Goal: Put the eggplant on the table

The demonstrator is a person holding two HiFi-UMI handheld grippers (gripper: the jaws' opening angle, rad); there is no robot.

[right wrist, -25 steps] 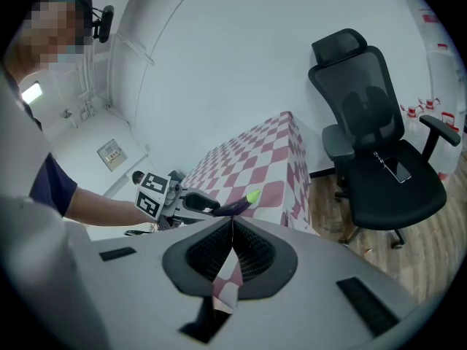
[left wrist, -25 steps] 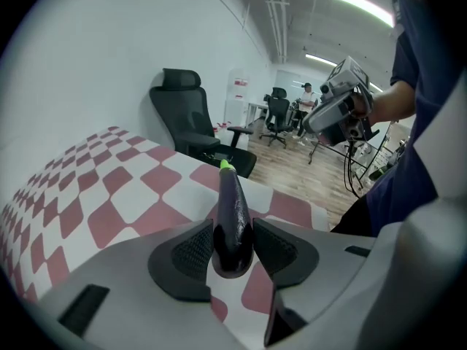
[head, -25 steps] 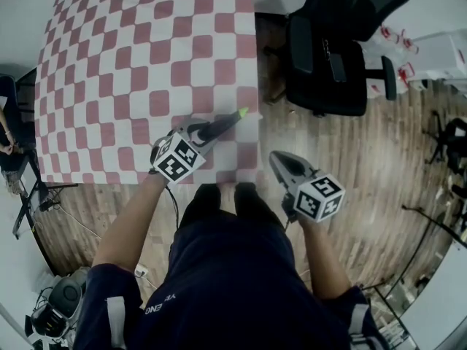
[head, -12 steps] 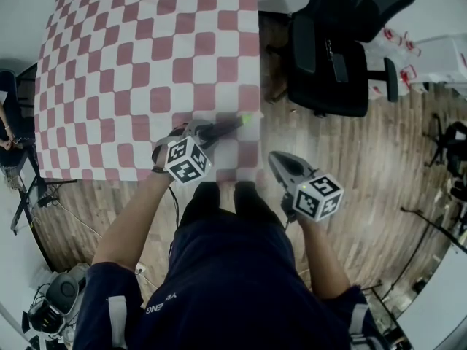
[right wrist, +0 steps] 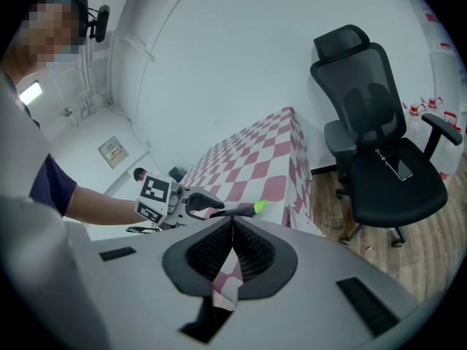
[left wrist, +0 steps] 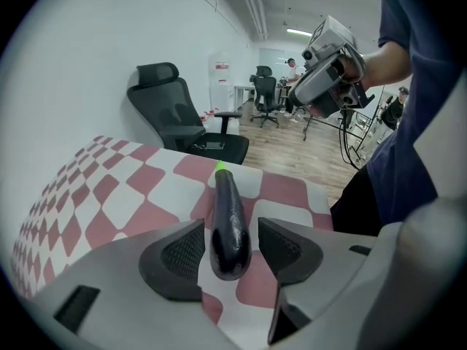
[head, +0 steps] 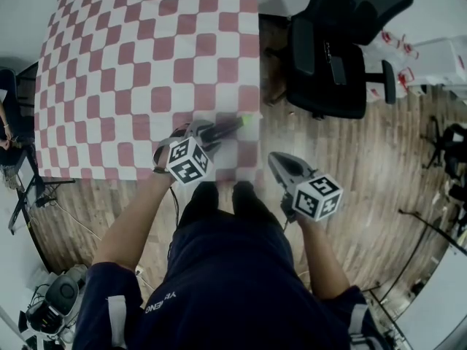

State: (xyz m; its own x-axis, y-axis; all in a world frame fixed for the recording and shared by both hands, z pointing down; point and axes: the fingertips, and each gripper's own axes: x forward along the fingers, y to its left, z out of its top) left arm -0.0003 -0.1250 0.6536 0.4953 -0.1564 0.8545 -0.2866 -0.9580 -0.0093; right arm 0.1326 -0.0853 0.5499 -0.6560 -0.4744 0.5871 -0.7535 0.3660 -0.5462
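Note:
A dark purple eggplant [head: 229, 127] with a green stem tip lies on the red-and-white checked table [head: 146, 64], near its front right corner. My left gripper [head: 211, 132] points down at it. Its jaws are opening, and in the left gripper view the eggplant [left wrist: 228, 221] sits between the two pads [left wrist: 181, 251] with a gap on each side. My right gripper [head: 276, 163] hangs off the table's right side over the wooden floor, pads pressed together with nothing between them. The right gripper view shows the eggplant [right wrist: 244, 210] and left gripper [right wrist: 195, 203] beyond its own jaws [right wrist: 232, 250].
A black office chair [head: 328, 57] stands on the floor just right of the table. The table's right edge runs close beside the eggplant. A camera tripod and cables [head: 36, 192] stand at the left front corner. White boxes [head: 438, 49] sit at the far right.
The left gripper rolled and shifted slightly, bringing the eggplant down onto the cloth. Its jaws have parted from the eggplant. The right gripper has not moved.

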